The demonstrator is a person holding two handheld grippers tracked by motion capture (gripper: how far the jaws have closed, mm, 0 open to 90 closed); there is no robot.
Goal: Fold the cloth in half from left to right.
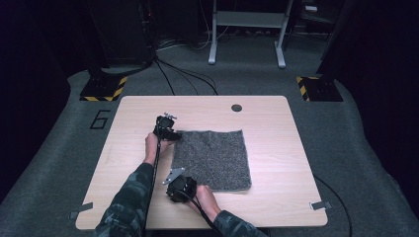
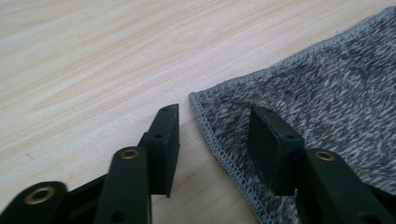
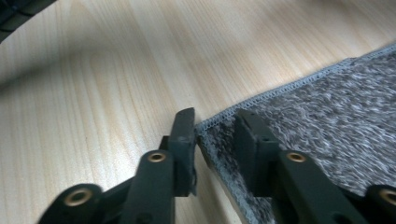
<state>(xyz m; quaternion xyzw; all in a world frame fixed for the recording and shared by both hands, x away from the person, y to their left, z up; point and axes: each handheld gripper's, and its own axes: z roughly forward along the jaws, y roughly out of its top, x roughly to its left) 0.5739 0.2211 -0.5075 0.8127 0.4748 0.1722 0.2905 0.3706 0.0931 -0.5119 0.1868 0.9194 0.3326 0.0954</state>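
On the left of the high view, your left gripper [image 1: 168,131] sits at the far left corner of the grey knitted cloth [image 1: 212,159], with your left hand [image 1: 152,146] behind it on the bare wood of the table [image 1: 276,128]. In the left gripper view, its jaws straddle that corner: one pad rests on the wood just beside the stitched hem, the other stands on the cloth itself, and a clear gap remains between them, so the gripper is not yet clamped on anything. The corner of the cloth [image 2: 327,93] lies flat between the pads, its overlocked edge running down between the jaws. Moving right, the cloth lies spread flat near the middle of the table, roughly square, with its right and near edges well apart from the table's rim. Your right gripper [image 1: 179,185] sits at the near left corner of the cloth, its grey three-cornered plate on top, and your right hand [image 1: 203,196] holds it from the near side. In the right gripper view, the jaws stand narrower than the left pair: one pad is just off the hem on the wood, the other is on the cloth [image 3: 336,112], and the corner lies between them with a little daylight left, so no grip there either. Both sleeves are camouflage patterned.
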